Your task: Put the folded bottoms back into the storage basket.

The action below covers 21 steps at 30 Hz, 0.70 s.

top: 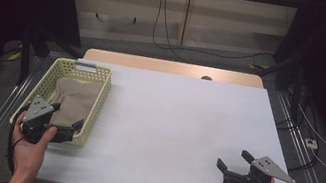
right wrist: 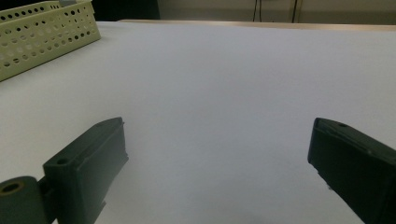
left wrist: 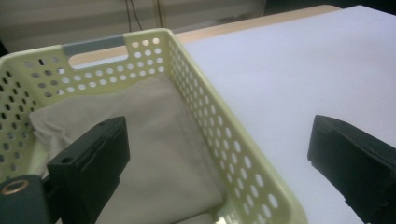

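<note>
fingers of the left gripper, lower left of the high view, are spread wide and hold nothing; in the left gripper view one black finger hangs over the folded cloth and the other stands outside the basket wall, over bare counter. fingers of the right gripper, lower right of the high view, are likewise wide apart and empty, low over the counter, well apart from the basket.

progress, as judged: the cloth lies wholly inside the basket, at the left of the high view, untouched by either gripper. no grasp has begun; the lift, and whatever is to be done with the cloth on the open counter, is all left to do.

materials, near to far: the fingers are matt black, blocky, flat-faced plastic. the cloth is a beige woven fabric, folded into a rough rectangle, soft-edged with shallow creases. the basket is pale yellow-green moulded plastic, rectangular, its walls pierced with rows of round holes, with a slot handle under a grey strip at the far end. the counter is a smooth, matt white sheet; a strip of light wood shows at its far edge, upper centre.
</note>
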Each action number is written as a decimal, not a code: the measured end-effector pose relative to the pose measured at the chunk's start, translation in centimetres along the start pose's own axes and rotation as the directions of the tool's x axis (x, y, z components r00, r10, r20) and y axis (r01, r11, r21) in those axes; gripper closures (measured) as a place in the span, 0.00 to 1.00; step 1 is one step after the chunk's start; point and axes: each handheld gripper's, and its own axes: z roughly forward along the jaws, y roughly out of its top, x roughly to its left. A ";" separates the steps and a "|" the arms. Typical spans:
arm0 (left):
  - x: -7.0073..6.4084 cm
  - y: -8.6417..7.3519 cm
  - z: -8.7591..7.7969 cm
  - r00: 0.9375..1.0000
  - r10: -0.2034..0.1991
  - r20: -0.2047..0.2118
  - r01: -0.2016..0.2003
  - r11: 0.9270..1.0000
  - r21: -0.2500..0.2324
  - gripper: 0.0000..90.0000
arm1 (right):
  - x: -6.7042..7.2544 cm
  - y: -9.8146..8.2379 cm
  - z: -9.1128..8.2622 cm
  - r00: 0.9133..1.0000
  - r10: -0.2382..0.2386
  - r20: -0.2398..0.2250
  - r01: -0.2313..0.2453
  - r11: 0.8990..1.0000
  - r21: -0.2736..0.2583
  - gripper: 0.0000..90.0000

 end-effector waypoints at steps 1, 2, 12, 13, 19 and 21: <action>-0.2 0.0 0.1 1.000 0.007 0.002 -0.007 1.000 0.001 0.06 | 0.0 0.0 0.0 1.000 0.003 0.000 -0.003 1.000 -0.001 0.04; -0.3 0.0 0.2 1.000 0.012 0.001 -0.012 1.000 0.004 0.06 | 0.0 0.0 0.0 1.000 0.001 0.000 -0.001 1.000 0.001 0.04; -2.1 1.0 1.4 0.998 0.051 0.022 -0.052 0.999 0.018 0.06 | 0.0 0.0 0.0 1.000 0.003 -0.006 -0.003 1.000 -0.001 0.04; -2.4 1.1 1.6 0.997 0.069 0.017 -0.069 0.997 0.024 0.06 | 0.0 0.0 0.0 1.000 0.000 -0.007 0.000 1.000 0.001 0.04; -3.9 1.8 2.5 0.993 0.104 0.051 -0.105 0.994 0.022 0.06 | 0.0 0.0 0.1 1.000 0.005 -0.006 -0.005 1.000 0.001 0.04; -4.3 2.1 2.7 0.992 0.105 0.067 -0.106 0.994 0.016 0.06 | 0.0 0.0 0.1 1.000 0.001 -0.008 -0.001 1.000 0.000 0.04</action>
